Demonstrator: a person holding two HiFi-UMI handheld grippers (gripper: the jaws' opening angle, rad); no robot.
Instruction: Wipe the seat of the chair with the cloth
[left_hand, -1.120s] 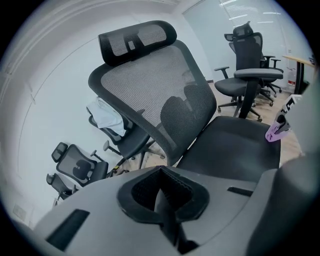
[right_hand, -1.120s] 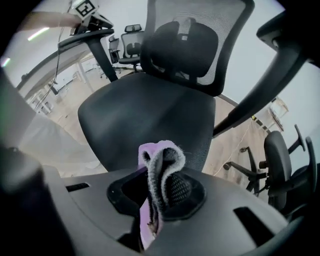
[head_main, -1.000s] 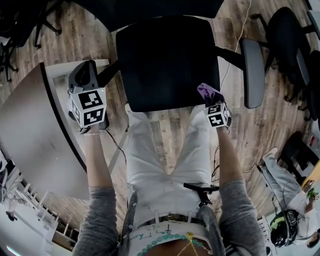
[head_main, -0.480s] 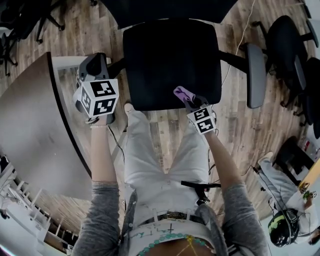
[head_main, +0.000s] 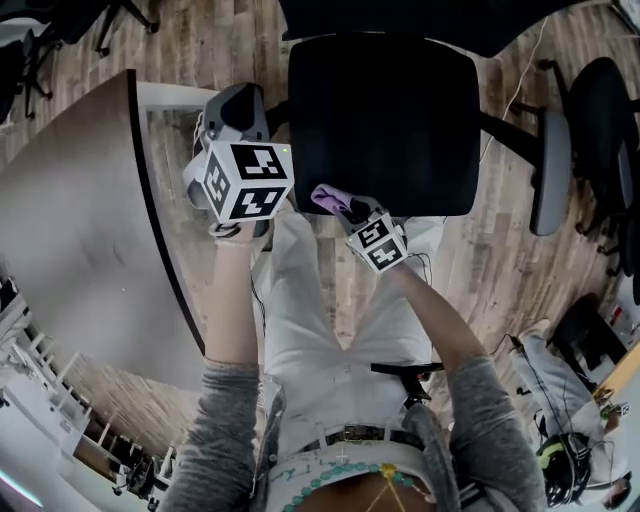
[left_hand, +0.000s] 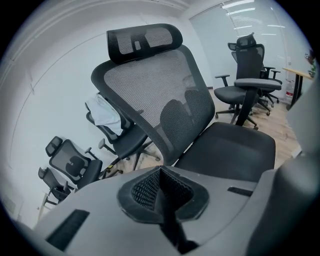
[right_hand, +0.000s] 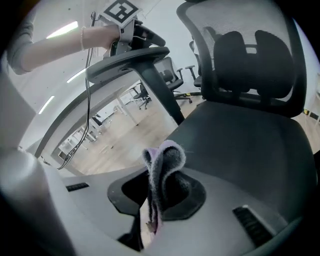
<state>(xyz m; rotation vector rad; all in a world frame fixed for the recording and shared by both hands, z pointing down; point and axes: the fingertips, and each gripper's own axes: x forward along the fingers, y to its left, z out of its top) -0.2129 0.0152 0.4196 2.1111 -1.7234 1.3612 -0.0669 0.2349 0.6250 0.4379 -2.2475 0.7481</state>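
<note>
The black chair seat (head_main: 380, 120) lies straight ahead of me, with a mesh backrest (right_hand: 250, 55) behind it. My right gripper (head_main: 352, 210) is shut on a folded purple cloth (head_main: 330, 197), which sits at the seat's front left corner. In the right gripper view the cloth (right_hand: 162, 170) stands up between the jaws, just short of the seat (right_hand: 240, 145). My left gripper (head_main: 240, 170) is held at the chair's left armrest (head_main: 235, 108). Its jaws meet with nothing between them (left_hand: 160, 172).
A grey curved table (head_main: 80, 220) runs along the left, close to the left armrest. The chair's right armrest (head_main: 551, 170) sticks out on the far side. Other office chairs (head_main: 610, 110) stand to the right. My legs are against the seat's front edge.
My right gripper has carried the cloth leftward along the seat's front edge, from the right corner to the left corner. The left gripper has stayed at the armrest.
</note>
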